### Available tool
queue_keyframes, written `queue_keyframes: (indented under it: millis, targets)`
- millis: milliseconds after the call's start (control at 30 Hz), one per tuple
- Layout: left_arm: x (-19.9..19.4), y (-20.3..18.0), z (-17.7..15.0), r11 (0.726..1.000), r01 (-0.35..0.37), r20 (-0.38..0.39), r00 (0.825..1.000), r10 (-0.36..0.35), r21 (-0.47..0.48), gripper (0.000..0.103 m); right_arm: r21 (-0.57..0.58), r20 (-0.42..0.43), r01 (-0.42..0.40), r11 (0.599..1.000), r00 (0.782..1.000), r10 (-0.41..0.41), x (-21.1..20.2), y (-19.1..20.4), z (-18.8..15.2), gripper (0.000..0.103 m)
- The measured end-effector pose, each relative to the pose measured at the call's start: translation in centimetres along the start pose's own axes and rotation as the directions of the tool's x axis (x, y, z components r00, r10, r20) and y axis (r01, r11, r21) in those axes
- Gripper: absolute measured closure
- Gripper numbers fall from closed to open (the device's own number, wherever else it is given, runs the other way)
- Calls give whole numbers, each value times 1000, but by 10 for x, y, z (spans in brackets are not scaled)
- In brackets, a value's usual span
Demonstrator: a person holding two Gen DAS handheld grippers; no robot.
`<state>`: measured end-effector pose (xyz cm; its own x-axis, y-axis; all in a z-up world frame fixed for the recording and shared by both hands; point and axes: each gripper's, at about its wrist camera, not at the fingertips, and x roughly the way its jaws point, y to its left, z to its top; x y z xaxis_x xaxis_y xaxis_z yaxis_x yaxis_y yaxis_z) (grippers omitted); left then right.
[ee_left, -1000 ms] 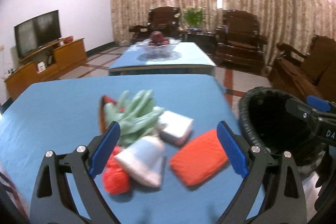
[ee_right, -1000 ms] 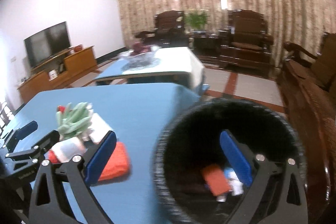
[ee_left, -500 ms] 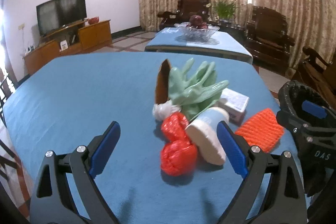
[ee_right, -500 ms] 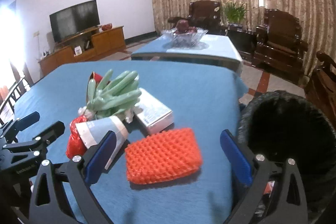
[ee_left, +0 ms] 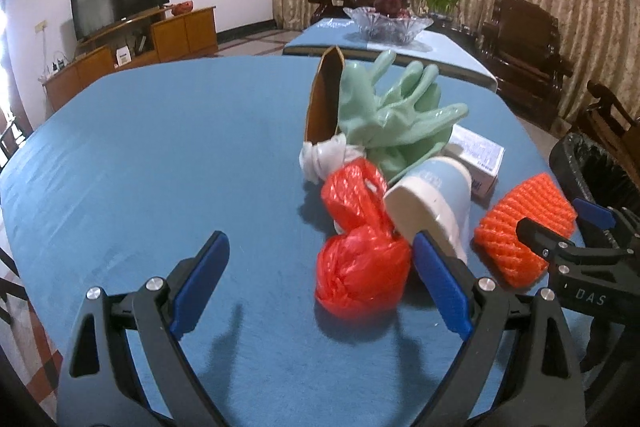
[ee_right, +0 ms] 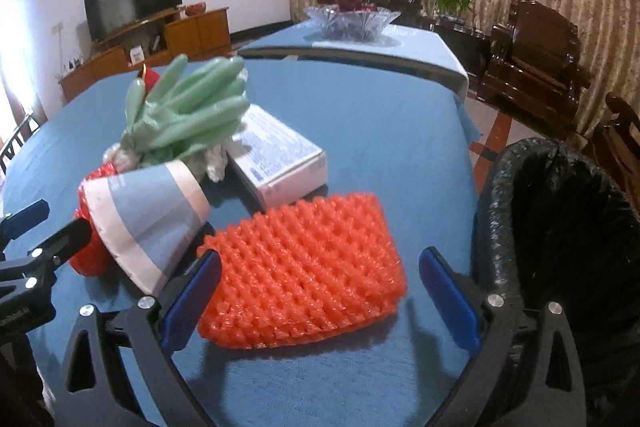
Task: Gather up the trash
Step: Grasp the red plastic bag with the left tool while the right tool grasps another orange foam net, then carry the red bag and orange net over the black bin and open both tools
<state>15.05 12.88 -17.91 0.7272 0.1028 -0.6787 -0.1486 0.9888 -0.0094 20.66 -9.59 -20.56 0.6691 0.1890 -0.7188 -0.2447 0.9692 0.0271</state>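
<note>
**Both hand-held grippers wide open over the trash pile**

The left hand-held gripper (ee_left: 320,285) sits low over the blue counter (ee_left: 160,155), fingers spread wide and holding nothing. The red plastic bag (ee_left: 362,267) lies just inside its right finger; bare cloth fills the rest of the gap.

The right hand-held gripper (ee_right: 318,301) is likewise low and level, spread wide and empty, with the orange foam net (ee_right: 304,267) lying flat between its fingertips. The left fingertip is close to the net's near corner; whether it touches cannot be told.

Places relative to the orange foam net (ee_left: 524,227):
- The blue-and-white paper cup (ee_right: 148,215) lies tipped on its side just left of it, resting against the red plastic bag (ee_right: 86,259).
- The white box (ee_right: 280,157) lies just behind it.
- The green rubber glove (ee_right: 188,115) stands behind the cup, well back.
- The black-lined trash bin (ee_right: 560,247) stands to the right, just past the counter's edge.

Left of the pile the counter is open cloth to its far rim.
</note>
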Motion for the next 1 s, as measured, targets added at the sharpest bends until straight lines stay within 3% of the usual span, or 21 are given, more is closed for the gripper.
queue_keyframes:
  millis: [67, 233, 367, 500, 700, 1000]
  targets:
    - [4, 1, -2, 1000, 5, -11, 1000, -5, -4, 17, 3, -19, -13, 1000, 1000, 13, 4, 0, -1, 9]
    - [16, -1, -7, 999, 46, -52, 998, -46, -18, 30, 43, -45, -101, 994, 994, 102, 7, -4, -2, 27]
    - [21, -9, -8, 996, 82, -88, 993, -84, -22, 55, 8, -26, -116, 993, 993, 116, -1, 0, -2, 48]
    - [18, -10, -8, 996, 79, -85, 993, -81, -33, 59, -51, -2, -120, 991, 993, 120, -12, 7, 3, 78]
    - [-2, -8, -1, 998, 50, -34, 998, -51, -28, 61, -25, 29, -170, 985, 985, 171, -28, 1, 7, 79]
    - [-37, -5, 15, 999, 20, 43, 999, -19, -30, 61, -18, 118, -181, 983, 976, 182, -67, -5, 22, 79]
